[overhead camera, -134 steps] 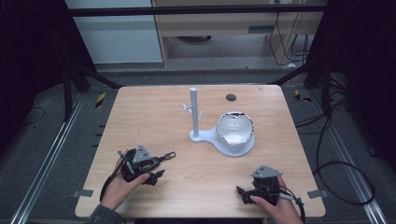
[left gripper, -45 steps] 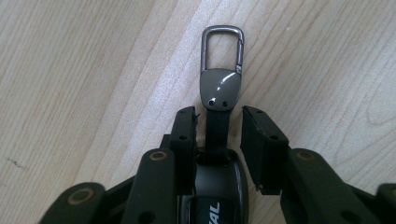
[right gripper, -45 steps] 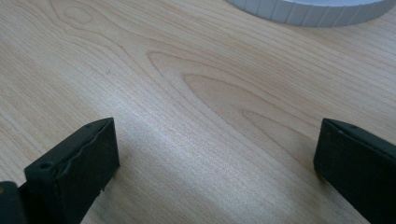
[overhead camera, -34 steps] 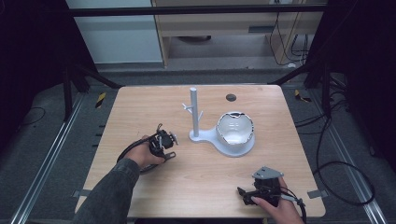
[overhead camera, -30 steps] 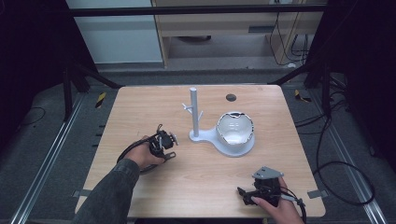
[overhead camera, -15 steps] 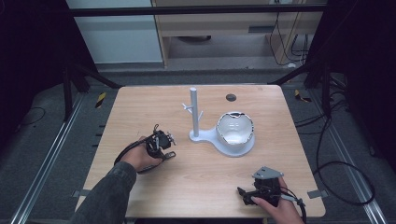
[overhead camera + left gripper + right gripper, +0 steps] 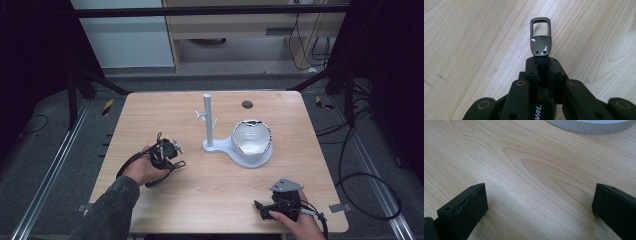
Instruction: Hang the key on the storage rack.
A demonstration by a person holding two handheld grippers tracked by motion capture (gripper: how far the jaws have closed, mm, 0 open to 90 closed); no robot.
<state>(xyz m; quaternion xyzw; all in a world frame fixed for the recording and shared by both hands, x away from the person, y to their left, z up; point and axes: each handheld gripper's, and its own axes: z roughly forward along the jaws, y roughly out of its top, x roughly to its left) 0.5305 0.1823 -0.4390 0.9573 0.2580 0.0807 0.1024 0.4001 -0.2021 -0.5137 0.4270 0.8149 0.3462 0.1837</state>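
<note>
Clasp (image 7: 541, 37): dark metal, strap end pinched in the clenched left gripper (image 7: 541, 65), over the table (image 7: 150, 115) at 9 o'clock of the stand (image 7: 208, 122). Right gripper (image 7: 260, 206): jaws wide apart, empty, table's 5 o'clock corner.

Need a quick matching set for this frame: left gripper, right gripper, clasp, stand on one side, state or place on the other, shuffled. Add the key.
Things:
1. left gripper
2. right gripper
3. clasp
4. stand

States or places:
A. white, upright near the table's middle, its base holding a bowl
B. jaws wide apart above bare wood
C. dark metal, sticking out past closed jaws
D. jaws shut on a dark strap

Pairs: 1-D, 2-B, 3-C, 4-A
</note>
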